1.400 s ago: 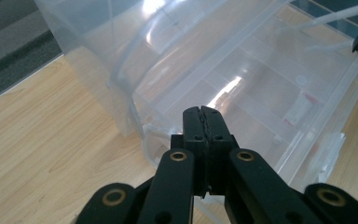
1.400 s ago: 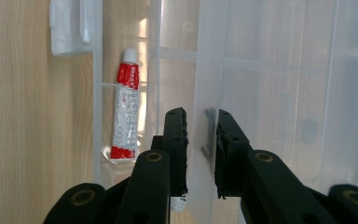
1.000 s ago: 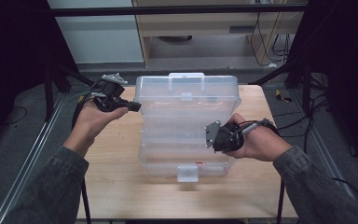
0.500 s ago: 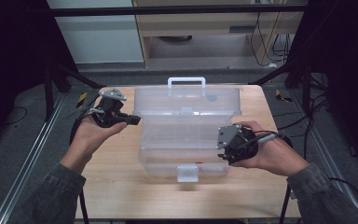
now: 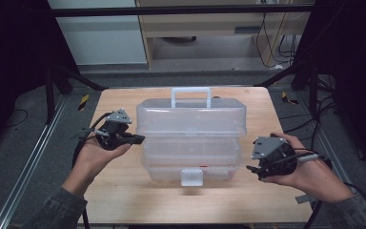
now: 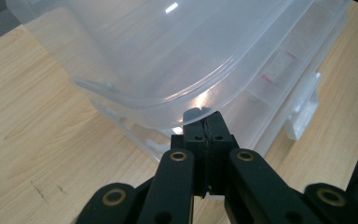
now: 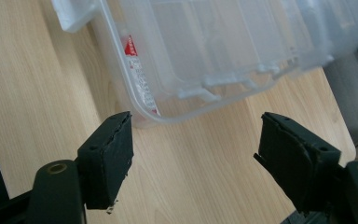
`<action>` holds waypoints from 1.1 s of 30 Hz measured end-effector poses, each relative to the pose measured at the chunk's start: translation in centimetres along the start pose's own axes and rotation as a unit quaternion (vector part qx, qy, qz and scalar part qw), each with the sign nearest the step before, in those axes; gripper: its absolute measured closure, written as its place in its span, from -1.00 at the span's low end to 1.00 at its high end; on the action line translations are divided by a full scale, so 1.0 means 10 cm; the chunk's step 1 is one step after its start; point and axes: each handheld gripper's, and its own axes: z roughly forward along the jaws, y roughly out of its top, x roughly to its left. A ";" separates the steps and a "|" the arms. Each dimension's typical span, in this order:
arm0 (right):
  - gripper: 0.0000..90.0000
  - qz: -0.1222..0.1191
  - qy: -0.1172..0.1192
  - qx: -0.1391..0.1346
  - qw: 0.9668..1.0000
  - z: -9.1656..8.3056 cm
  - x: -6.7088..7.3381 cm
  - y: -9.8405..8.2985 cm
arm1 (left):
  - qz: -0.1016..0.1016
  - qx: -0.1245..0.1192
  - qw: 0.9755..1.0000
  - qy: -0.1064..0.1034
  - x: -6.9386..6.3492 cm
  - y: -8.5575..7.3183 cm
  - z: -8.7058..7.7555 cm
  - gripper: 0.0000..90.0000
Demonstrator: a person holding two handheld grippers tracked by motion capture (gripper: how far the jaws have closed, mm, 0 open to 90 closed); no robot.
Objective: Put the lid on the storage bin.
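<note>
Clear plastic box (image 5: 193, 138) between grippers

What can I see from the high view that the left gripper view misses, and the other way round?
The high view takes in the whole clear plastic storage box with its lid raised, the white carry handle on top, both hands, and the right gripper with its jaws apart.

The left gripper view gives a close look at the left gripper, its black jaws pressed together at the lid's rim.

Both show the box, its white front latch and the light wooden table.
</note>
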 end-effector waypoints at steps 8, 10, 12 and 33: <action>-0.46 0.020 -0.007 0.011 1.000 0.01 -0.05 -0.18 | 0.006 -0.001 1.000 0.002 -0.09 -0.14 0.04 0.99; -0.47 0.024 -0.011 0.013 1.000 0.02 -0.06 -0.20 | 0.008 -0.002 1.000 0.003 -0.10 -0.16 0.04 0.99; -0.49 0.026 -0.014 0.015 0.999 0.03 -0.06 -0.21 | 0.008 -0.004 1.000 0.004 -0.12 -0.19 0.04 0.99; -0.54 0.082 -0.043 0.032 0.995 0.26 -0.25 -0.48 | 0.010 0.003 1.000 -0.005 -0.17 -0.39 0.13 1.00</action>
